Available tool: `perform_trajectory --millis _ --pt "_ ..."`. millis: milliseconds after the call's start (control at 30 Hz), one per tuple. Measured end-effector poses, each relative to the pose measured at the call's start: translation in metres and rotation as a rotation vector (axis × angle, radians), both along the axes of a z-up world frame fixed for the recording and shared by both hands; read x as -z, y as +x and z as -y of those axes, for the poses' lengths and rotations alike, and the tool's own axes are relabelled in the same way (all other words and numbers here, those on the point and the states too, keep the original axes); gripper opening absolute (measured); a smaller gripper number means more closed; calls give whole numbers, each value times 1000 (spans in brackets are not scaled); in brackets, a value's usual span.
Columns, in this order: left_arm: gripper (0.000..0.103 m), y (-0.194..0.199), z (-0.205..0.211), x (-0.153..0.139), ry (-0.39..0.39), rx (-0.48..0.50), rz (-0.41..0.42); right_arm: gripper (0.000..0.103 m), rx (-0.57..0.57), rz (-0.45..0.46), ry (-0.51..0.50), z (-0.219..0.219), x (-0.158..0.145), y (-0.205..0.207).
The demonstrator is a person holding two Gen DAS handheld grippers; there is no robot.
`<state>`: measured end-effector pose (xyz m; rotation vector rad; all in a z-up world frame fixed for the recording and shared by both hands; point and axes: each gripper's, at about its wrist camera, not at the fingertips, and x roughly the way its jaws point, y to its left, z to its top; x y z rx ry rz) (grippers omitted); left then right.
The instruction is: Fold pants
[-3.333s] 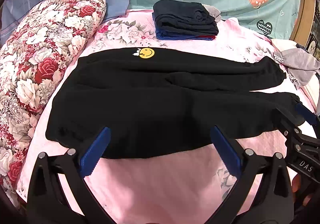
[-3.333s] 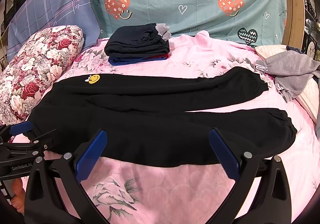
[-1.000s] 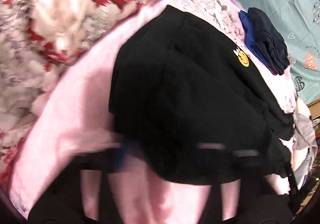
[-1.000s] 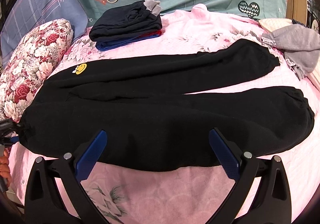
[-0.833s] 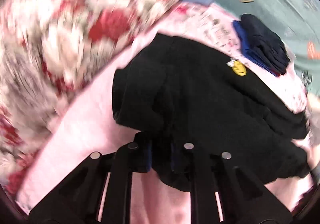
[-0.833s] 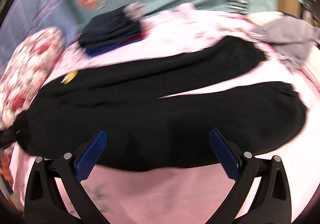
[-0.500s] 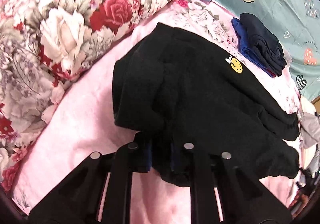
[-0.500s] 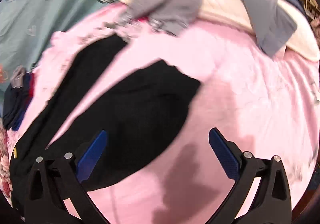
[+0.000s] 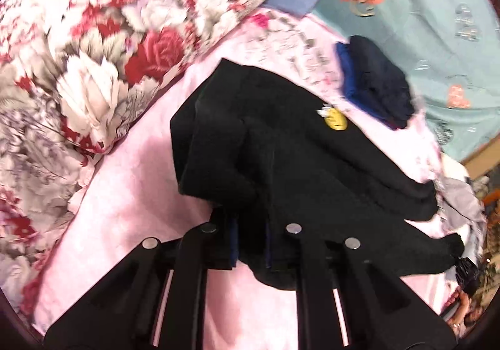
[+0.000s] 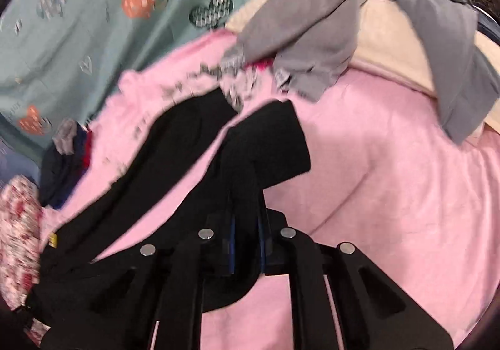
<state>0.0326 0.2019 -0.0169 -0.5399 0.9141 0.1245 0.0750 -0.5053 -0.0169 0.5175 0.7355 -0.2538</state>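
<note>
Both tongs, left [image 9: 250, 240] and right [image 10: 245, 247], are clamped on the black fleece pants [image 9: 281, 162]; lift evenly, carrying the near leg squarely over the far leg

A bed covered in a pink blanket [image 9: 131, 181] is lying under warm light. A red-and-white floral pillow [image 9: 103, 47] is sitting beyond and left of the fingers. A teal sheet printed with hearts [image 10: 78, 22] is hanging behind the bed, with a wooden frame [image 9: 481, 156] edging it.
</note>
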Motion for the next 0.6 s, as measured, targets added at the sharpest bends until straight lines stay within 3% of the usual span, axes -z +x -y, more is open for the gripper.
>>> perform_trajectory --millis 100,200,233,267,300,333,367,400,433,567,600 --pt "12 -16 -4 -9 -1 20 -1 11 -5 -6 63 21 -6 -28" --pt "12 -26 -9 3 25 9 -56 14 -20 -90 75 30 15 -48" --pt "13 -25 -11 16 37 3 -97 18 -23 -114 87 31 24 -50" --pt "15 -23 -14 26 47 -1 -136 34 -24 -159 74 32 38 -52" --pt "23 -20 -17 41 51 -10 -203 36 -6 -221 31 31 51 -52" --pt "31 -19 -21 53 32 -25 -252 38 -4 -198 21 31 53 -54" --pt "31 -22 -27 57 10 -42 -255 39 16 -186 11 31 52 -58" --pt "43 -24 -30 56 9 -57 -240 48 50 -197 -3 32 49 -61" --pt "57 -27 -30 48 60 -83 -227 57 102 -208 -37 33 44 -64" --pt "72 -36 -26 5 275 -158 -113 61 284 -120 -312 28 4 -74" --pt "78 -37 -24 -4 283 -160 -79 72 269 -118 -349 26 1 -67"
